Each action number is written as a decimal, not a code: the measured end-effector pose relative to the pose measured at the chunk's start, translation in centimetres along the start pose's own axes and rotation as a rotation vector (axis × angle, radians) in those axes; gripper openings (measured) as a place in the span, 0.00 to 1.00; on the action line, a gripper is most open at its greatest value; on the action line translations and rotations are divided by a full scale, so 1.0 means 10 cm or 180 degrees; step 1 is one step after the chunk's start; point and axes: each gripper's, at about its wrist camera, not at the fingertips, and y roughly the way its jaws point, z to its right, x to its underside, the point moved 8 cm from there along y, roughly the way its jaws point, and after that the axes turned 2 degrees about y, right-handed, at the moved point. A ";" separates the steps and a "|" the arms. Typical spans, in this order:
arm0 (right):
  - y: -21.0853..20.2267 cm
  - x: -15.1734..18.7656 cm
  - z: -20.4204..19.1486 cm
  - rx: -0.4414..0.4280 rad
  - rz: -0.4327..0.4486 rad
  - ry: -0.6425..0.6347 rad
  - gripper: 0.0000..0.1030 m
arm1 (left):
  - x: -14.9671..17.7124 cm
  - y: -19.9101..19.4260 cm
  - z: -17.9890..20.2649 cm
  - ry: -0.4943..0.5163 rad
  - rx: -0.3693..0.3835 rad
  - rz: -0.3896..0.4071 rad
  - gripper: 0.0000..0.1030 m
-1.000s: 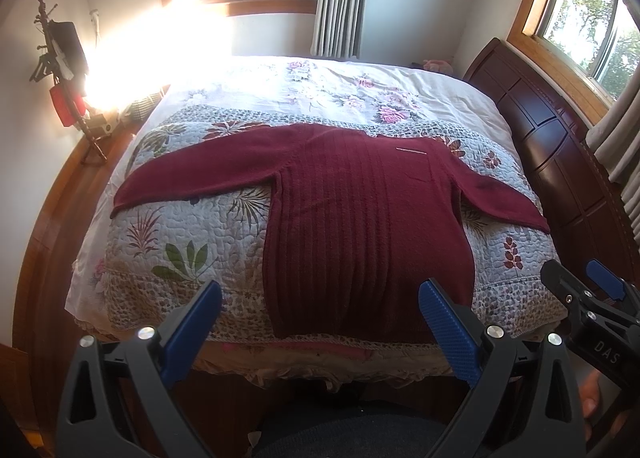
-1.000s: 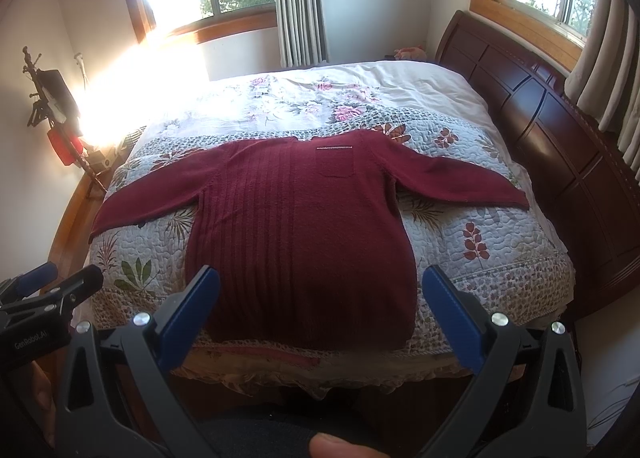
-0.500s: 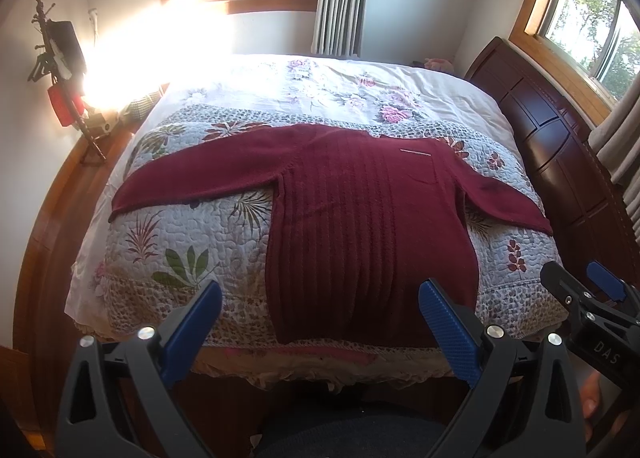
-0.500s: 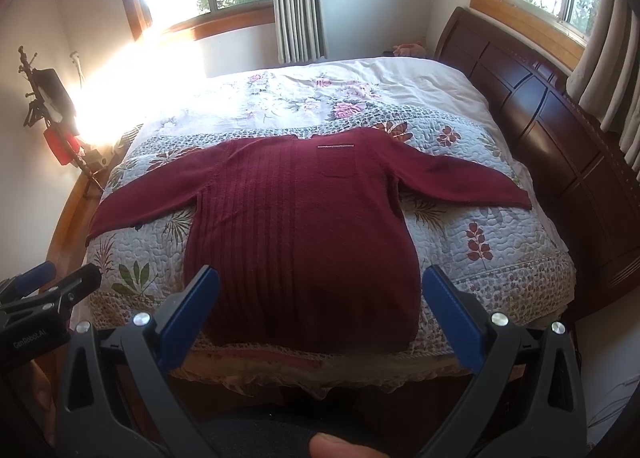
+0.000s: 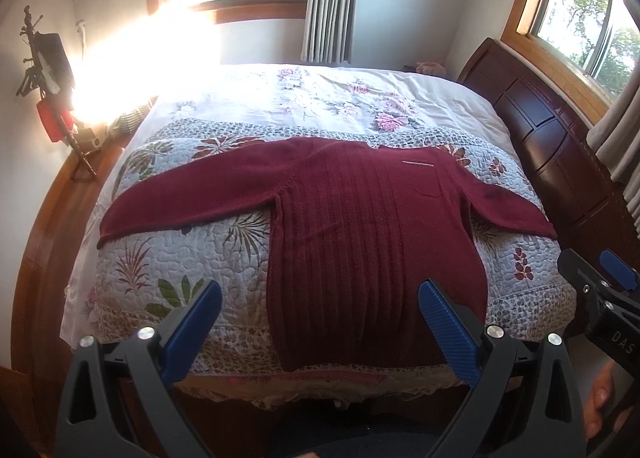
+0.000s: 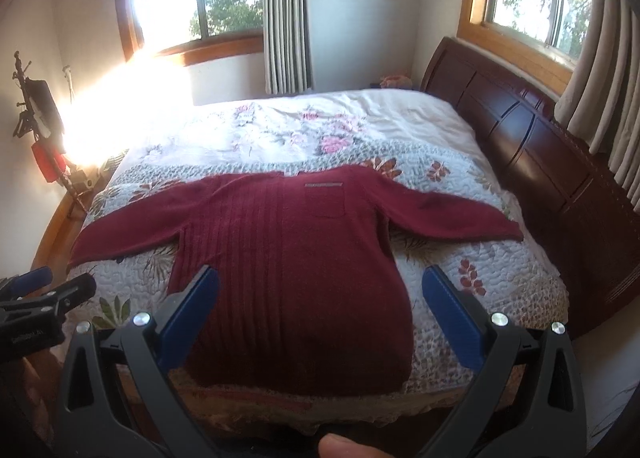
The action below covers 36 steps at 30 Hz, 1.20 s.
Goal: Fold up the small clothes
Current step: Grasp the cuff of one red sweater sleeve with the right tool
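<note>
Maroon knit sweater [image 5: 372, 234] lies flat, front up, across the near half of the bed [image 5: 320, 106], hem at the near edge, both sleeves spread out sideways. Looks soft and limp, medium weight, ribbed on one half, plain on the other; likely drapes and stretches when lifted, and the fuzzy knit should grip the pads, not slip. Not fragile. Best holds, as I judge it: a sleeve cuff, such as the left sleeve [image 5: 192, 194] end, or the right sleeve [image 6: 452, 214] end, to fold each across the body; after that the two hem corners. A pinch must take only the knit, since the quilt [image 5: 176, 262] under it is soft and could bunch or come up too.

Bed has a dark wood headboard [image 6: 532, 162] on the right and windows behind with curtains [image 6: 286, 18]; strong sun glare at far left. Small chest pocket [image 6: 325, 200] with pale trim.

Left gripper [image 5: 320, 322] jaws spread wide, holding nothing, hovering off the near bed edge. Right gripper [image 6: 320, 314] jaws also spread, empty, above the hem area.
</note>
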 end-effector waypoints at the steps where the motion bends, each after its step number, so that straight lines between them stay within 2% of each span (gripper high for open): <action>1: 0.05 -0.02 0.06 0.0046 0.0088 -0.0049 0.97 | -0.01 0.07 -0.01 -0.0089 0.0178 -0.0026 0.96; 3: 0.21 -0.01 0.30 0.0141 0.0015 0.0034 0.97 | -0.01 0.26 -0.03 -0.0365 0.0624 -0.0143 0.96; 5: 0.37 0.03 0.67 0.0167 -0.0106 0.0390 0.97 | 0.01 0.46 -0.02 -0.0628 0.1082 -0.0308 0.96; 6: 0.45 0.06 0.87 0.0190 -0.0163 0.0570 0.97 | 0.01 0.55 -0.01 -0.0721 0.1184 -0.0388 0.96; 8: 0.64 0.13 1.31 0.0271 -0.0280 0.0910 0.97 | 0.02 0.68 0.03 -0.0780 0.1263 -0.0387 0.96; 10: 0.84 0.23 1.75 0.0313 -0.0377 0.1296 0.97 | -0.01 0.80 0.06 -0.0775 0.1256 -0.0364 0.96; 14: 1.30 0.49 2.56 0.0210 -0.0543 0.2084 0.97 | -0.07 1.02 0.14 -0.0817 0.1118 -0.0295 0.96; 17: 1.61 0.58 3.14 0.0144 -0.0515 0.2528 0.87 | -0.13 1.13 0.21 -0.0917 0.1089 -0.0394 0.96; 19: 1.85 0.63 3.52 -0.0018 -0.0531 0.2887 0.69 | -0.15 1.18 0.27 -0.1045 0.1085 -0.0477 0.96; 21: 2.11 0.67 3.89 -0.0225 -0.0527 0.3308 0.69 | -0.17 1.24 0.36 -0.1149 0.1060 -0.0540 0.96; 24: 2.50 0.72 4.39 -0.0501 -0.0486 0.3851 0.69 | -0.22 1.28 0.53 -0.1109 0.0917 -0.0529 0.96; 28: 3.00 0.75 4.89 -0.0952 -0.0417 0.4366 0.63 | -0.26 1.34 0.79 -0.1152 0.0852 -0.0647 0.96; 29: 3.10 0.75 5.01 -0.0990 -0.0385 0.4442 0.61 | -0.27 1.36 0.83 -0.1178 0.0847 -0.0667 0.96; 33: 3.46 0.85 5.35 -0.0905 -0.0445 0.4552 0.50 | -0.29 1.41 1.00 -0.1242 0.0801 -0.0698 0.96; 36: 3.64 0.96 5.44 -0.0818 -0.0584 0.4570 0.49 | -0.30 1.44 1.13 -0.1324 0.0843 -0.0731 0.96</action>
